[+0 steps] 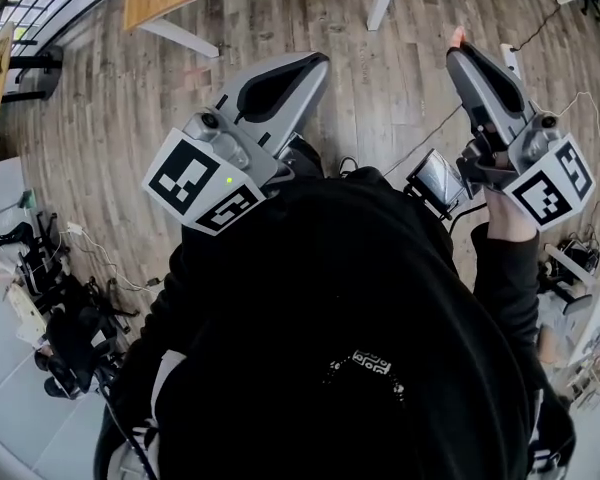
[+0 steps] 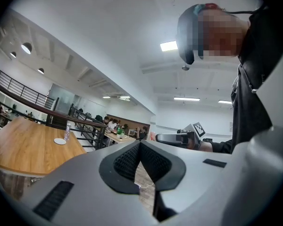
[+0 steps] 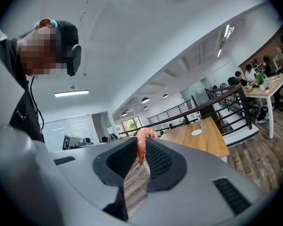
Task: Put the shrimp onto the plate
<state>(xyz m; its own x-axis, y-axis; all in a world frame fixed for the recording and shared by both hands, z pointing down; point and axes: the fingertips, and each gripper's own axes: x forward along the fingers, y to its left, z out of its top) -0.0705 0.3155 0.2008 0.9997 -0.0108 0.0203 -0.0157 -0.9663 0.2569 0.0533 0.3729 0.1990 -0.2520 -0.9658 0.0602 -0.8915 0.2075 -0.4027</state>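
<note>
Right gripper view is showing the right gripper (image 3: 142, 141) pinching the shrimp (image 3: 140, 147) at the very tips of its jaws, which are standing narrowly apart on the pink body while its curled end is poking up above the pads. Head view is showing the same pink tip at the front of that gripper, out over the wooden floor (image 1: 380, 98), with the person holding both grippers level in front of the body. The left gripper (image 2: 140, 145) is carrying nothing, its jaws meeting at the tips with only floor showing through the gap below them. A small white plate (image 3: 196, 132) is sitting on a wooden desk (image 3: 207, 145) well apart from the shrimp, with a clear bottle (image 3: 202, 123) just beside it; whether this is the plate meant is only a likely reading. By this showing the pickup is looking done and the shrimp is being carried. What is remaining is bringing it over to the desk, lowering it onto the plate and opening the jaws to let it go.
</note>
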